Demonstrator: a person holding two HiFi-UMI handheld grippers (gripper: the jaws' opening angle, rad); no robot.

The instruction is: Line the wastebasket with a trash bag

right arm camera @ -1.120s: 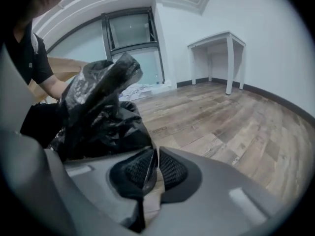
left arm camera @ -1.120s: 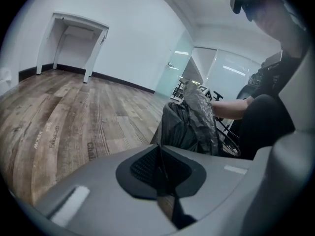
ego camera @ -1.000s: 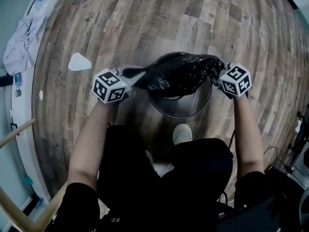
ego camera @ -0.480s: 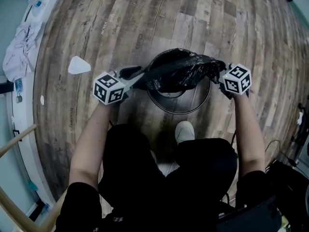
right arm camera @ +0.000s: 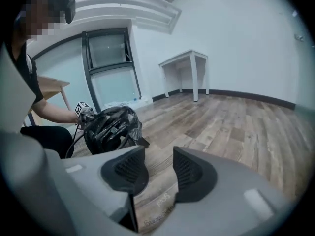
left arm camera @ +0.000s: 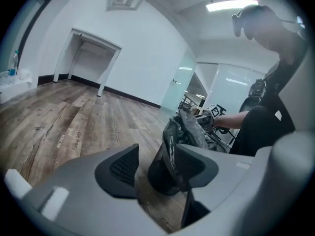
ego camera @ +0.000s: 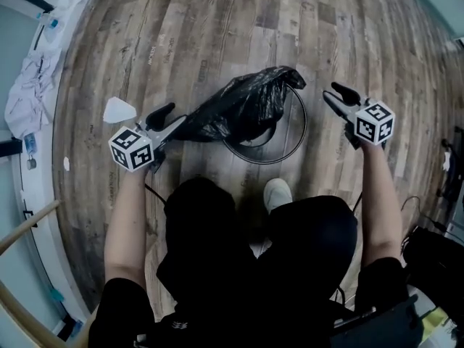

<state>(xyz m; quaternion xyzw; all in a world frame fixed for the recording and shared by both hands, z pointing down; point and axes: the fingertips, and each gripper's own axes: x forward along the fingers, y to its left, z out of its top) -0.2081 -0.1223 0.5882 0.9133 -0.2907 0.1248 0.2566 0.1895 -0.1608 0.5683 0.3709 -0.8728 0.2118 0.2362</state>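
A black trash bag [ego camera: 239,107] lies crumpled over the far and left rim of the round wire wastebasket [ego camera: 290,147] on the wood floor. Its left end stretches out to my left gripper [ego camera: 177,114]. That gripper's jaws are opening, and the bag's edge rests against only one pad [left arm camera: 194,163], unpinched. In the left gripper view the bag [left arm camera: 183,127] rises just past the left gripper [left arm camera: 156,162]. To the basket's right my right gripper [ego camera: 332,93] hangs with its jaws opening and nothing between them. The right gripper view shows the right gripper [right arm camera: 160,170] over bare floor, the bag [right arm camera: 110,127] to its left.
A white scrap [ego camera: 118,111] lies on the floor left of my left gripper. Pale cloth [ego camera: 29,78] lies on a ledge at the far left. The person's shoe [ego camera: 275,196] stands just before the basket. A white table [right arm camera: 189,58] stands by the far wall.
Both grippers have opened and drawn outward and up from the basket. The right one let go of the bag, which no longer stretches across the rim and slumps to the left.
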